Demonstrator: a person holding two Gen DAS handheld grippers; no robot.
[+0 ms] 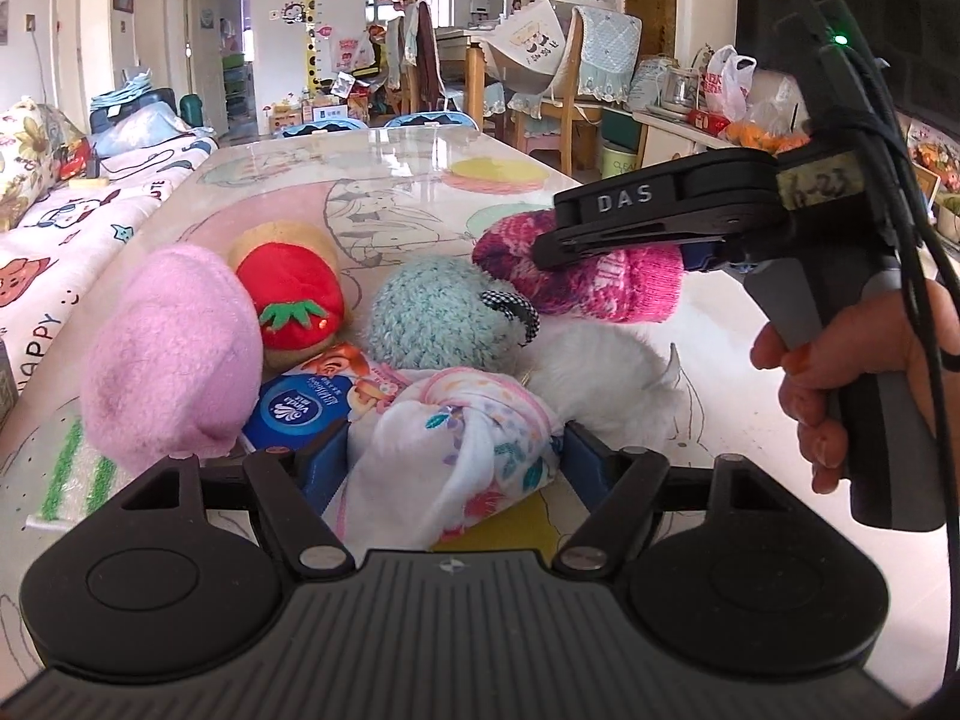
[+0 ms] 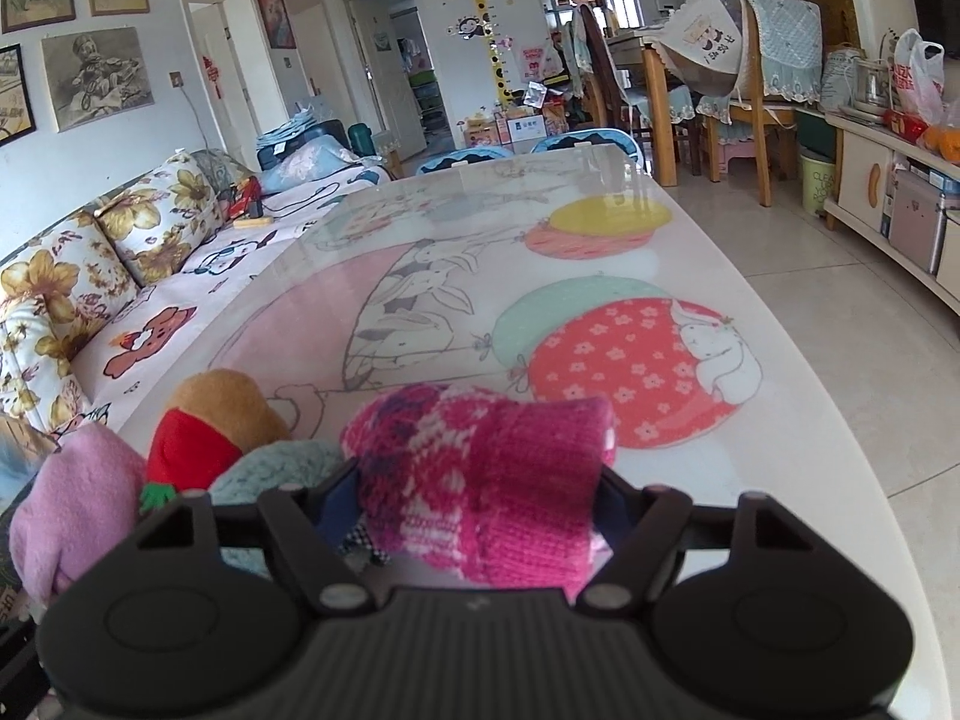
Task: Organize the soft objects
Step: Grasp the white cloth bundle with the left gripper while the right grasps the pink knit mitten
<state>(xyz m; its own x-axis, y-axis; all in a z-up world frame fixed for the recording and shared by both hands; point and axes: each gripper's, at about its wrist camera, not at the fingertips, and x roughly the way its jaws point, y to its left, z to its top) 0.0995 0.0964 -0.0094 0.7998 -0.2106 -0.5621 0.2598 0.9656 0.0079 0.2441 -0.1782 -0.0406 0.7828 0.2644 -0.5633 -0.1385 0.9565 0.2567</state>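
Glossy table top [image 1: 420, 180] with a cartoon rabbit and balloon print fills the middle of both views; a living room with a sofa lies at upper left.

Left gripper [image 1: 456, 450]: blue fingers closed on a knotted white floral cloth bundle [image 1: 468, 444], low centre of the left view. The bundle's long axis runs roughly along the fingers, toward the camera.

Right gripper [image 2: 480, 504]: fingers clamped on either side of a pink and magenta knitted sock roll [image 2: 486, 480], bottom centre of the right view. The roll lies crosswise between the fingers, cuff end to the right.

A cluster sits left of and below the roll: a pink fleece lump [image 1: 174, 354], a red strawberry plush on a tan base [image 1: 291, 294], a teal crocheted ball [image 1: 429, 312], white fluffy fabric [image 1: 600, 378] and a blue tissue pack [image 1: 300, 414].

Judgement: both items are gripped; open table lies ahead and right of the right gripper, the nearer for placing there.
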